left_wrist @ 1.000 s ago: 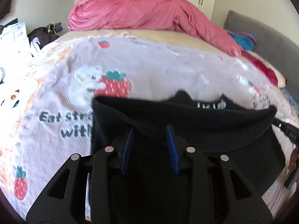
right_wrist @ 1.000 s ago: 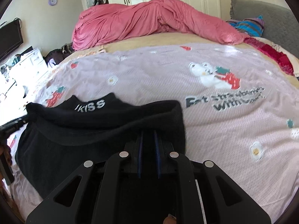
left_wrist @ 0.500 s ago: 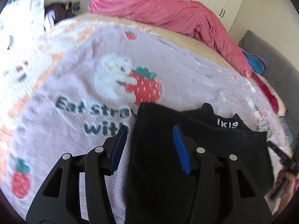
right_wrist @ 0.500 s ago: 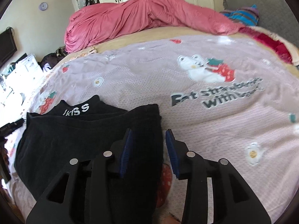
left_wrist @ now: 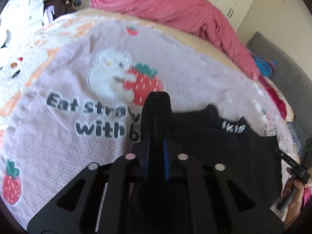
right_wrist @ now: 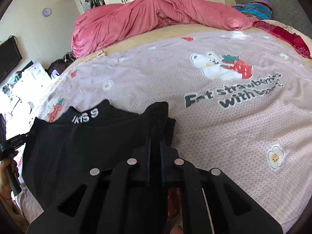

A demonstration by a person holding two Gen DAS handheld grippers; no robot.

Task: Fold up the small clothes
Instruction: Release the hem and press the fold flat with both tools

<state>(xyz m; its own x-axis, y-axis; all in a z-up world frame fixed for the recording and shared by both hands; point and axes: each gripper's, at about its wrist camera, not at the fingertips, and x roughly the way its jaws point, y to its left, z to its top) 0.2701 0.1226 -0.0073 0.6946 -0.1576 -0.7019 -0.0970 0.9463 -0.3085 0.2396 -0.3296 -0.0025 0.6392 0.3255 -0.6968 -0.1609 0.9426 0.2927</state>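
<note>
1. On the lilac strawberry blanket, near its printed slogan, lies our black garment; its lettered collar sits on the side away from us.
2. Our left gripper has just clamped shut on the garment's corner next to the slogan's "with", and a tuft of cloth sticks up past the pads.
3. Our right gripper has just clamped shut on the opposite corner, beside the slogan's "Eat".
4. We judge each pinch may catch only the top layer, so lower layers could sag and skew the fold.
5. Uneven lifting could drag the collar crooked across the blanket.
</note>
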